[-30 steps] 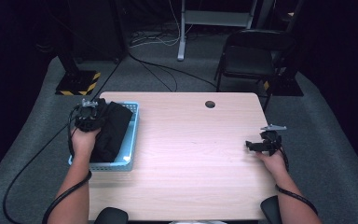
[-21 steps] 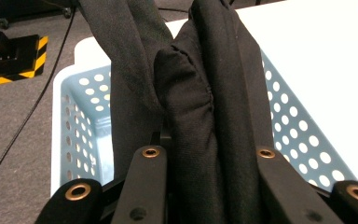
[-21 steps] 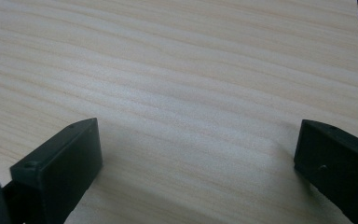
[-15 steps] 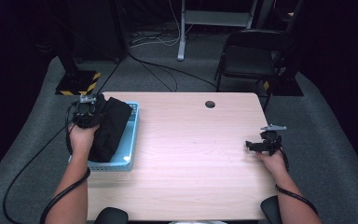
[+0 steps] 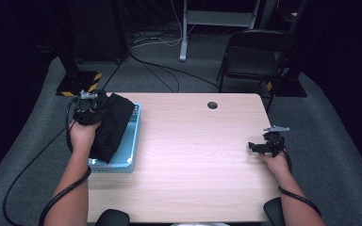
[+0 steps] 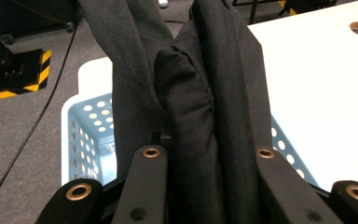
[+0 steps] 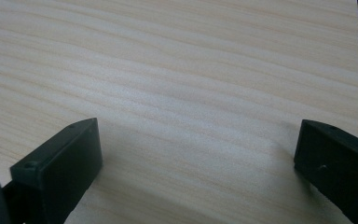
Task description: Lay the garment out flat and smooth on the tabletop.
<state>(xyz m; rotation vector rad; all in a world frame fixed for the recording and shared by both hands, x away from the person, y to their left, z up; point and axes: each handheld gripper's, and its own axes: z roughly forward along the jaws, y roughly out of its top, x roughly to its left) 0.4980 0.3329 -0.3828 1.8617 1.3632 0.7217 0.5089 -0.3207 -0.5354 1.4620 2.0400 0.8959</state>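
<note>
Since a second ago your left gripper (image 5: 87, 109) has risen a little and carried the black garment (image 5: 111, 125) up with it, so more of the cloth now hangs clear above the light blue basket (image 5: 133, 141); your right gripper (image 5: 266, 146) has stayed where it was. The left jaws are clamped on a thick fold of the garment (image 6: 205, 107), and in the left gripper view the bunched fabric fills the gap between them and runs up and away from the camera. The lower part of the garment drapes down into the basket (image 6: 81, 140), whose perforated wall shows on both sides of the cloth. The basket sits at the left edge of the wooden table (image 5: 202, 155). Your right gripper rests near the table's right edge, well apart from the basket, its jaws standing wide with nothing but bare tabletop (image 7: 191, 93) between them. A black chair (image 5: 254, 56) stands beyond the table's far side.
</note>
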